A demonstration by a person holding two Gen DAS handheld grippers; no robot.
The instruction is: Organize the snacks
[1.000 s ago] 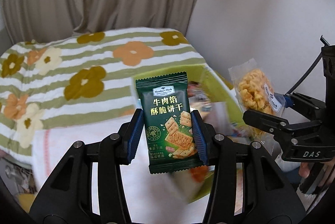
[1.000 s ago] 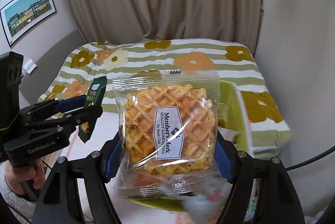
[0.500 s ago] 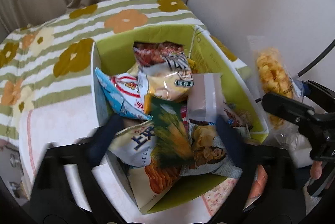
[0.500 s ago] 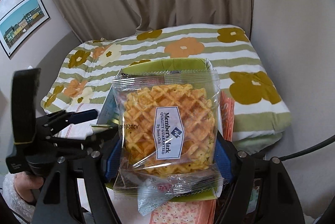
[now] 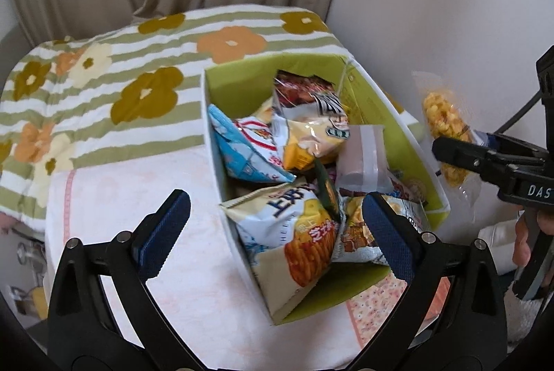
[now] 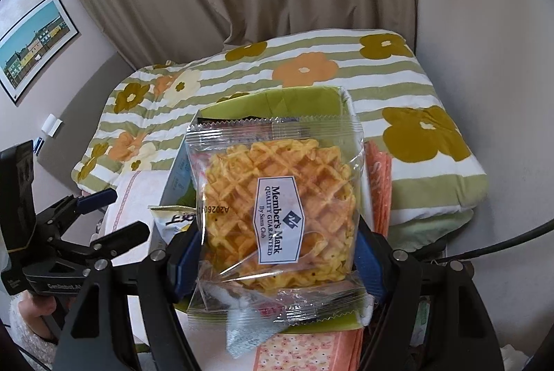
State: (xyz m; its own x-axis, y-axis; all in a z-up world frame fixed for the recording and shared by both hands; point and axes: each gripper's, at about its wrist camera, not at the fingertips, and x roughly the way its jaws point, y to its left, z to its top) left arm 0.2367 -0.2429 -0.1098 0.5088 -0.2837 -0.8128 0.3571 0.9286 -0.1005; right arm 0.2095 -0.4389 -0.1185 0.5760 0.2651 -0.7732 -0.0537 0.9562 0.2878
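While waffle pack (image 6: 277, 204) hides it, left wrist shows box (image 5: 408, 132) full.

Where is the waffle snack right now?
The waffle packet is pinched between the right gripper's fingers, held up in front of the green snack box; the left wrist view shows it right of that box.

Soft daylight, fisheye-warped edges, slight blur

Left gripper (image 5: 277, 232) gapes — right gripper (image 6: 277, 253) clamped (both upright).
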